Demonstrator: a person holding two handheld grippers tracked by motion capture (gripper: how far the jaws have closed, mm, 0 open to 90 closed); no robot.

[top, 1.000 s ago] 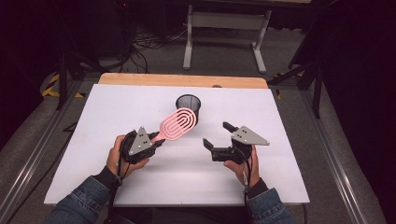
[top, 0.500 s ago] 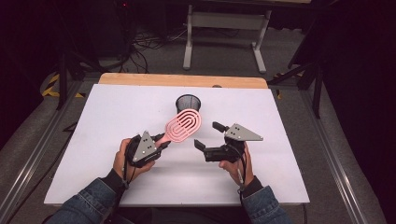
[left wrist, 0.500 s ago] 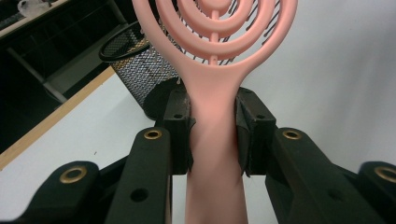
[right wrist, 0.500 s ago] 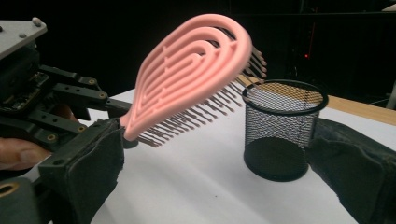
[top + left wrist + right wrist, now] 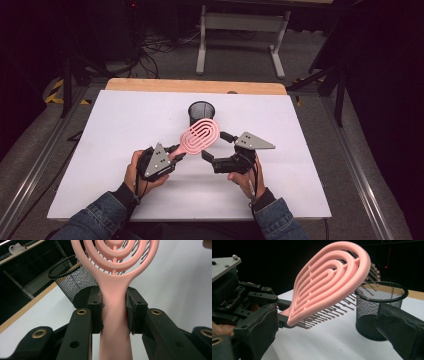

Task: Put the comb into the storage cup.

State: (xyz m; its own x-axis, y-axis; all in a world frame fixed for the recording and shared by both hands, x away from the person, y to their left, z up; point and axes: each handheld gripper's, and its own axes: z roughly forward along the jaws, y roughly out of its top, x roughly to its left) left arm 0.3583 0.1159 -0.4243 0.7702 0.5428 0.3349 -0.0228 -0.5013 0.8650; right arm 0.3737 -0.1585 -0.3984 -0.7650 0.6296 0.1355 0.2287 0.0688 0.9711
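While the left gripper (image 5: 176, 156) pinches the handle of a pink hairbrush (image 5: 200, 136), the right gripper (image 5: 214, 149) has drawn in closer to the brush than it was a second ago, when it hung farther out to the person's right. The brush has shifted too: its head now lies nearer the black mesh cup (image 5: 200, 112), just in front of the cup in the high view, and the left hand (image 5: 136, 172) has slid a little toward the middle of the white table (image 5: 115, 130).

From the left gripper's own camera, the two jaws press against either side of the brush's handle (image 5: 114, 315), with the mesh cup (image 5: 72, 282) standing behind and to one side. The right gripper's jaws stand spread apart, one pad (image 5: 257, 330) low beside the base of the brush head, the other (image 5: 402, 327) in front of the cup (image 5: 377, 312); the brush head (image 5: 327, 282) floats between them, clear of both.

The hairbrush is salmon pink, its oval head built of nested loops around a central rib, open between the loops. Thin dark bristles with small rounded tips jut from its underside. It is held off the table, head tilted upward and away from the person, with its far edge over the cup's rim in the right gripper view.
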